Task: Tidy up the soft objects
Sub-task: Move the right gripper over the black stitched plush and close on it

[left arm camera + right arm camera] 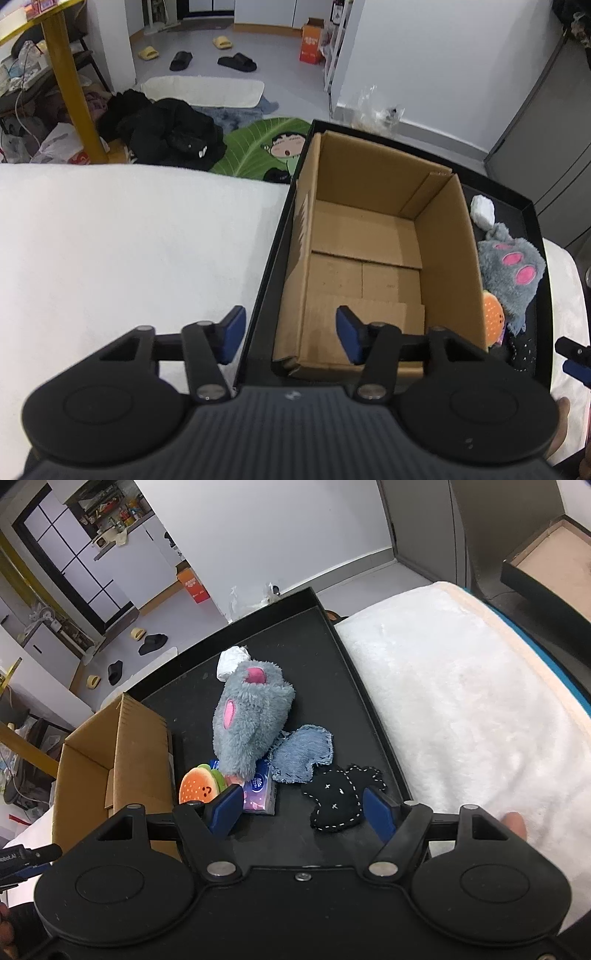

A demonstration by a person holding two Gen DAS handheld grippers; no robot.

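So your left gripper [290, 334] is angled down over the near left corner of the tray [526, 206], jaws open with nothing gripped; one blue pad sits over the white blanket [129, 240], the other over the near end of the box [369, 229]. That cardboard box is empty and stands in the left part of the black tray. Your right gripper [303, 808] is over the tray's near right part, jaws open too, nothing pinched. Its right pad is just beside the black stitched patch [338, 799], and its left pad overlaps the tissue pack [260, 794] and the burger plush [197, 784] in the wrist view; can't tell if it's touching them. All the soft stuff is piled on the tray floor right of the box: grey plush [249, 716] with pink spots lying over the tissue pack's far end, a denim patch [303, 753] beside it and touching the black patch, and a white wad [231, 661] behind the grey plush. The burger plush sits between the box wall and the tissue pack. The tray is on the white blanket, which spreads out on both sides. Slippers [207, 59] and a heap of black clothes [166, 129] lie on the floor past the bed.
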